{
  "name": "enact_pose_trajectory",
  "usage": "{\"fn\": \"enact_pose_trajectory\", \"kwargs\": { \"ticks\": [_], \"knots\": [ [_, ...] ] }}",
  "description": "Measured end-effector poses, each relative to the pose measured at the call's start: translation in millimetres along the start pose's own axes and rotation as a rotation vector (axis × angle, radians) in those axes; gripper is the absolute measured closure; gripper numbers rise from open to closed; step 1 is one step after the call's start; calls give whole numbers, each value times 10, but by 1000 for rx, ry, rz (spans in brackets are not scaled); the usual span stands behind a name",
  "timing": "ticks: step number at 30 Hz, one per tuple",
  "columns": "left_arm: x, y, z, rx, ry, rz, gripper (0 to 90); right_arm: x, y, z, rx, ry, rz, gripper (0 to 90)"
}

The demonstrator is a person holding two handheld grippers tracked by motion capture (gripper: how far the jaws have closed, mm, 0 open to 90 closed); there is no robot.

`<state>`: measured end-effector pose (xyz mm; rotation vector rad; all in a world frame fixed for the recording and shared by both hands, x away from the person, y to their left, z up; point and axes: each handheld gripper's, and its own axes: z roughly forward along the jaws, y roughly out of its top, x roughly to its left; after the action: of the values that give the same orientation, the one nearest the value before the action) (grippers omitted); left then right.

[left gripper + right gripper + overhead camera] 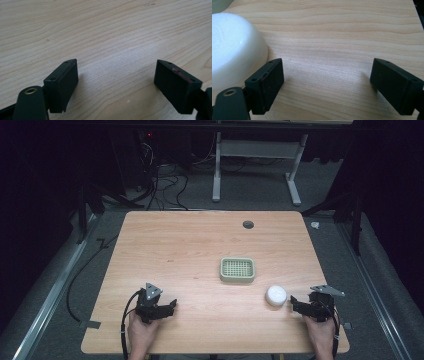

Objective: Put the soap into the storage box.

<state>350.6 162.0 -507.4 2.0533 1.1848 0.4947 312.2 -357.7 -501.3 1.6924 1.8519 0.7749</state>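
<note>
A round white glossy plastic puck-like object [276, 295] is seen lower right of centre in the high view, lying flat on the light wood-grain table [200, 250], just left of the right gripper [295, 304]. In the right gripper view the same white object [232, 47] fills the upper left, touching or nearly touching the outside of the left-hand jaw; it is not between the jaws, which stand wide apart over bare wood. The left gripper [172, 306] is parked at lower left of the high view, and in the left gripper view its jaws are likewise spread apart with nothing held. A pale green rectangular plastic basket with a grid floor [237, 269] sits at centre, near the white object and up-left of it. The step in hand is judged to be the reach for the white object by the right gripper. For a good grasp, the gripper should be shifted toward frame left in the high view so the object is centred between the jaws, then closed across its widest part, low on the sloped wall so it is not squeezed out upward. No long axis is shown: the object is round in plan, its short axis vertical, flat face apparently upward, so no pointing direction can be given. Faint relief on its top is too blurred to read.
</note>
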Motion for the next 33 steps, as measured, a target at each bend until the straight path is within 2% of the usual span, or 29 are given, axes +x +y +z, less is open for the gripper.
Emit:
{"fn": "enact_pose_trajectory", "kwargs": {
  "ticks": [4,10,16,20,25,33],
  "knots": [
    [0,0,0,0,0,0,199,-9,-13,-23,-6,-1,18,171],
    [0,0,0,0,0,0,199,14,-29,-40,-18,17,17,191],
    [0,0,0,0,0,0,199,6,-68,-145,-40,22,36,231],
    [0,0,0,0,0,0,198,6,-82,-228,-52,25,23,239],
    [0,0,0,0,0,0,198,26,-116,-327,-85,42,35,242],
    [0,0,0,0,0,0,198,104,-171,-483,-117,73,5,237]
  ]
}}
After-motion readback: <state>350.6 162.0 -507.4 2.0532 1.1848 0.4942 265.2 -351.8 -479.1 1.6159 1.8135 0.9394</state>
